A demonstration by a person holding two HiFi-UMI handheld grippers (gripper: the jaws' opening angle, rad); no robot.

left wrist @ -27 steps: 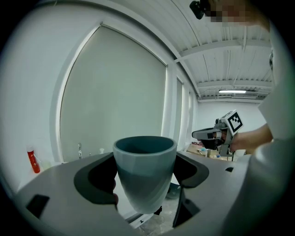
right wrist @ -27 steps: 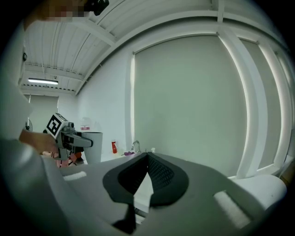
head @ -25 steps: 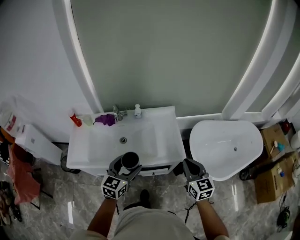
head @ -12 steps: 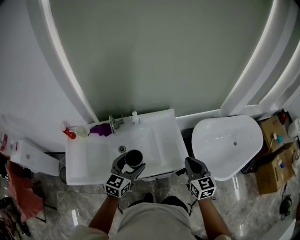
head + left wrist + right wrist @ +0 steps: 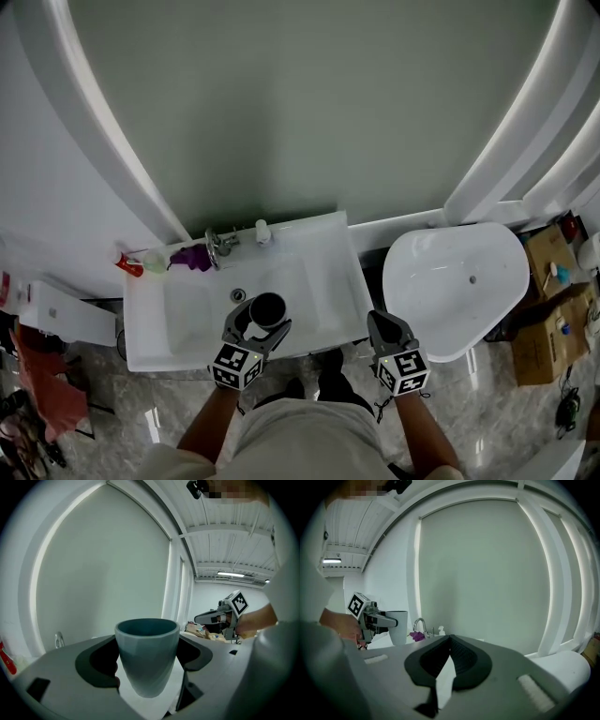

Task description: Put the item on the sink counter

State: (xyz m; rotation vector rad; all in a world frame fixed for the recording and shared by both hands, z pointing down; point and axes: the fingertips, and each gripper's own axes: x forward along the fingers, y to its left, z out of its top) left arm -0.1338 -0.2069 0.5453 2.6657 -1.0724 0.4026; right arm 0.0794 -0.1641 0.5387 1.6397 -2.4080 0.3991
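A dark blue-grey cup (image 5: 147,656) stands upright between the jaws of my left gripper (image 5: 265,319), which is shut on its sides. In the head view the cup (image 5: 267,307) hangs over the front part of the basin of the white sink counter (image 5: 330,272). My right gripper (image 5: 378,324) hovers off the counter's front right corner, its jaws shut together with nothing between them. The right gripper view shows the left gripper and the cup (image 5: 397,626) off to the left, in front of the faucet (image 5: 420,624).
Along the counter's back edge stand a chrome faucet (image 5: 216,246), a small white pump bottle (image 5: 262,232), a purple item (image 5: 192,256), a pale cup (image 5: 153,261) and a red tube (image 5: 128,265). A white tub (image 5: 459,281) sits right of the counter, cardboard boxes (image 5: 548,272) beyond it.
The left gripper has carried the cup from the counter's front edge to over the basin. The person has stepped closer to the sink. The right gripper stays shut beside it.
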